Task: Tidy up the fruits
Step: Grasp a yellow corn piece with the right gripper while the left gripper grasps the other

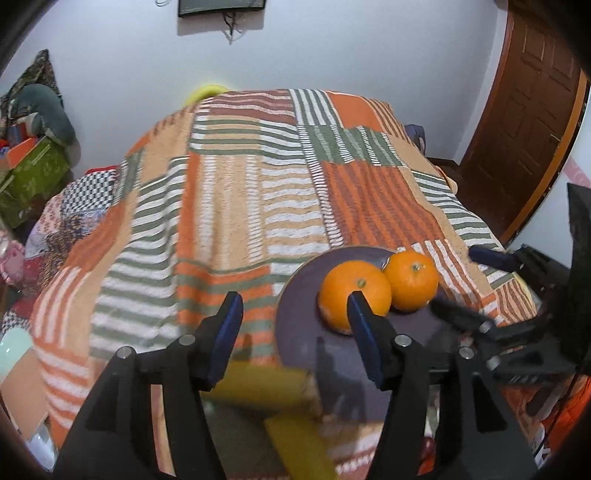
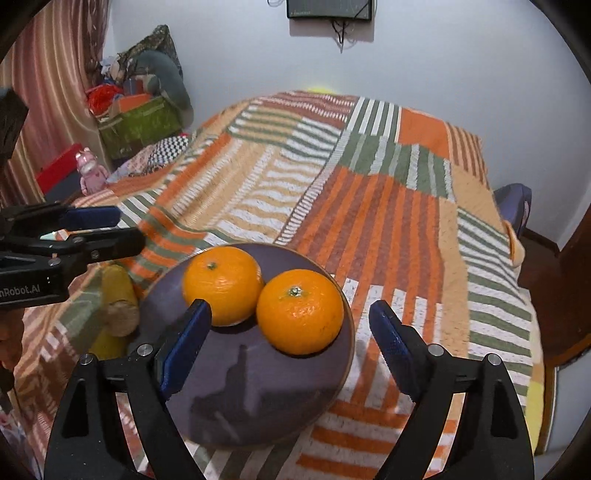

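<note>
With both oranges [image 2: 298, 311] already touching on the purple plate [image 2: 258, 406] and your right gripper [image 2: 290, 334] and left gripper [image 1: 295, 321] both spread wide and empty, lift away gently without nudging the fruit.

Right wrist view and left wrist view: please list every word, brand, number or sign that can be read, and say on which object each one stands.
"nRobot.AI": white letters on the black body of the left gripper, at the left edge of the right wrist view; the start of the word is cut off.
Left wrist view: no readable text.
The dark panel on the wall: nothing legible.
</note>
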The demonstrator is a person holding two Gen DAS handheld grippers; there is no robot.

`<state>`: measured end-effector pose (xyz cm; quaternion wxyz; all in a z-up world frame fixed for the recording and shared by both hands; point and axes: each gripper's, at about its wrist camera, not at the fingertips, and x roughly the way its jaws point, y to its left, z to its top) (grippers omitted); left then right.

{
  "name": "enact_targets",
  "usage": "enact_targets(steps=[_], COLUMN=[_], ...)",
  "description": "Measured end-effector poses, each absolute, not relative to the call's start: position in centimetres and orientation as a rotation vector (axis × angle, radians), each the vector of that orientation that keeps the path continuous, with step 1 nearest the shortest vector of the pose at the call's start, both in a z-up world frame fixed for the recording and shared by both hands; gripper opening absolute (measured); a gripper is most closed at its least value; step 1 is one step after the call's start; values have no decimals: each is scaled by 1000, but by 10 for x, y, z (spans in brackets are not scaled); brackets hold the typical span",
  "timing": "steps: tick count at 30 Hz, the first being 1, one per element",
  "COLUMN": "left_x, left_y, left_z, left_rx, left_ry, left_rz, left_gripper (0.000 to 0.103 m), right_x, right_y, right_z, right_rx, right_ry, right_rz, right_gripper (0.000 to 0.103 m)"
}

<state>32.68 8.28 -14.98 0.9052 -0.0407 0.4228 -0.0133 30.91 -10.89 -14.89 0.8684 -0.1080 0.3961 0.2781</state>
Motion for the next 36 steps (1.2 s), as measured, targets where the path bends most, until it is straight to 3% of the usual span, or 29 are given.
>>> enact_targets(steps=[13,22,36], left_x=[264,261,236], left_y=[82,71,128], left_z=[-200,-237,-224], left_rx=[-110,-163,-222], left_ry=[1005,1084,1041], left_rz=[-17,-38,25], left_gripper=[59,51,45], right_x=[254,231,225], right_y=[-118,-115,-54], right_z=[-125,-131,-145], right_rx=[-241,-264,-326], right_ry=[764,776,824], right_rz=[577,589,695], right_gripper=[85,86,85])
